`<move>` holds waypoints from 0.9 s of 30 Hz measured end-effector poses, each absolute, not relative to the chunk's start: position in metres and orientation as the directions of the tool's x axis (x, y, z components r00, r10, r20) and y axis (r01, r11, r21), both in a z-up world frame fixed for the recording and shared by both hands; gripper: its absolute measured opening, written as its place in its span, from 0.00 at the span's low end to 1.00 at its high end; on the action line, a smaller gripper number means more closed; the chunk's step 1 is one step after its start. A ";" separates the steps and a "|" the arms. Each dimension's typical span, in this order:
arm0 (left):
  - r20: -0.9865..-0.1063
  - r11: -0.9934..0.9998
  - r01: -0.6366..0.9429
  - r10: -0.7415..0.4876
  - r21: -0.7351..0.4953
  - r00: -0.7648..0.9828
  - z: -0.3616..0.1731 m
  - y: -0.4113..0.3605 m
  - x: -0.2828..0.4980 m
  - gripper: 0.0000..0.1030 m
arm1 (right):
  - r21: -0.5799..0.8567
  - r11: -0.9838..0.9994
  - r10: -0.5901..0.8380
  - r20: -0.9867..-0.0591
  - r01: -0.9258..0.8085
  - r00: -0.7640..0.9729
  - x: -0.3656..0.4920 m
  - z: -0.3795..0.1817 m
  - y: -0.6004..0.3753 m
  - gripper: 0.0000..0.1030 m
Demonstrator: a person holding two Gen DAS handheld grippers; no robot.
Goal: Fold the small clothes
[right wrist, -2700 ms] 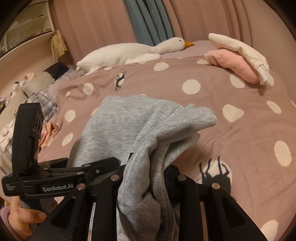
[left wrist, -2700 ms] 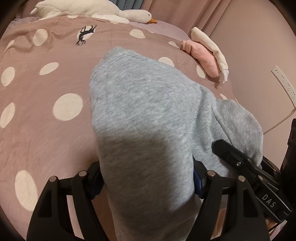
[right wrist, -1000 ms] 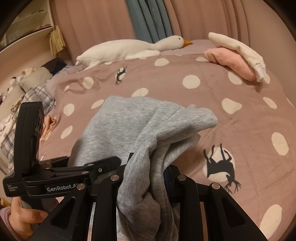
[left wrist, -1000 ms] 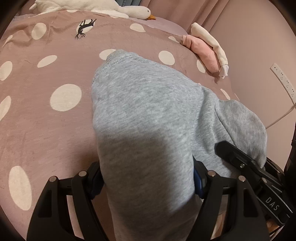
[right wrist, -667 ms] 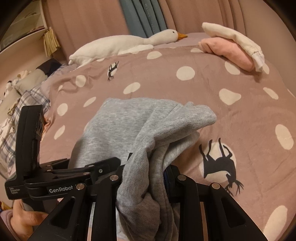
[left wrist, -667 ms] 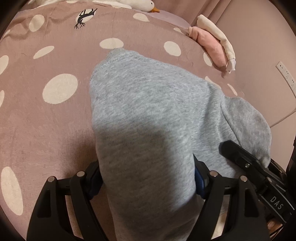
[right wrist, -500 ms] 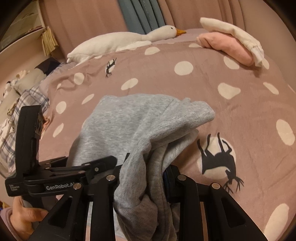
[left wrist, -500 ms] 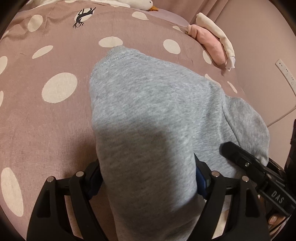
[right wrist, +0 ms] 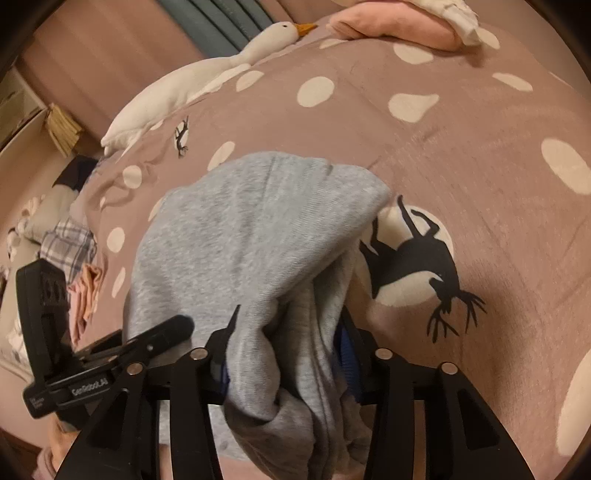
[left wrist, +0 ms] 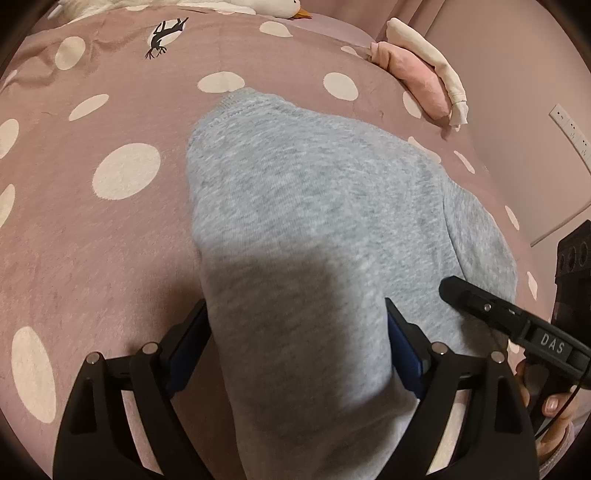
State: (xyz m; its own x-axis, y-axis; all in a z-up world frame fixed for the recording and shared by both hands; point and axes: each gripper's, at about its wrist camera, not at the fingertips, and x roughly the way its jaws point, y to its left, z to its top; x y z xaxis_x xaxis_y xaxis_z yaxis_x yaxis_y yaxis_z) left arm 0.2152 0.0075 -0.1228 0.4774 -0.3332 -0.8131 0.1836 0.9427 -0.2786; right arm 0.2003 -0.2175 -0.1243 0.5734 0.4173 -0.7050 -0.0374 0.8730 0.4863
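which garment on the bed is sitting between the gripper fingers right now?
The grey sweatshirt, between both opening grippers' fingers. The pink garment and cream one lie stacked at the bed's far corner.

A mauve polka-dot bedspread (right wrist: 461, 122) is covering the bed, a white goose plush (right wrist: 192, 81) lying along its far edge; pink and teal curtains (right wrist: 207, 26) are hanging behind, warm dim light falling

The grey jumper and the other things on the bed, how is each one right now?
grey jumper: folded over, lying on the spotty blanket, one end between each pair of tongs.
left tongs: opening, jumper between the jaws.
right tongs: opening, bunched jumper between the jaws.
pink and cream clothes: folded, stacked at the far edge of the bed.
goose toy: lying flat along the far side.
spotty blanket: spread out, a little wrinkled.
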 end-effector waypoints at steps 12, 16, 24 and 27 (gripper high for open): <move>-0.816 0.952 0.184 -0.306 -0.246 0.490 -0.119 0.011 0.192 0.87 | 0.460 0.887 0.391 -0.696 -0.044 0.602 0.188 -0.113 -0.224 0.49; -0.818 0.955 0.184 -0.295 -0.233 0.494 -0.118 0.012 0.184 0.87 | 0.455 0.887 0.402 -0.675 -0.080 0.619 0.183 -0.104 -0.221 0.49; -0.823 0.959 0.178 -0.282 -0.222 0.492 -0.120 0.012 0.173 0.87 | 0.390 0.913 0.378 -0.696 -0.120 0.611 0.175 -0.104 -0.208 0.50; -0.825 0.959 0.174 -0.281 -0.223 0.490 -0.121 0.013 0.172 0.87 | 0.359 0.929 0.339 -0.728 -0.091 0.596 0.179 -0.112 -0.207 0.50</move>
State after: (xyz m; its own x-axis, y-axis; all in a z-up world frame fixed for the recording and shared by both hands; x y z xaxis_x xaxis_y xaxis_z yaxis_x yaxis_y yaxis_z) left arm 0.1721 0.0131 -0.1215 0.4901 -0.2806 -0.8253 0.1743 0.9592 -0.2226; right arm 0.1793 -0.2068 -0.1118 0.5955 0.3392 -0.7282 -0.0907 0.9291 0.3586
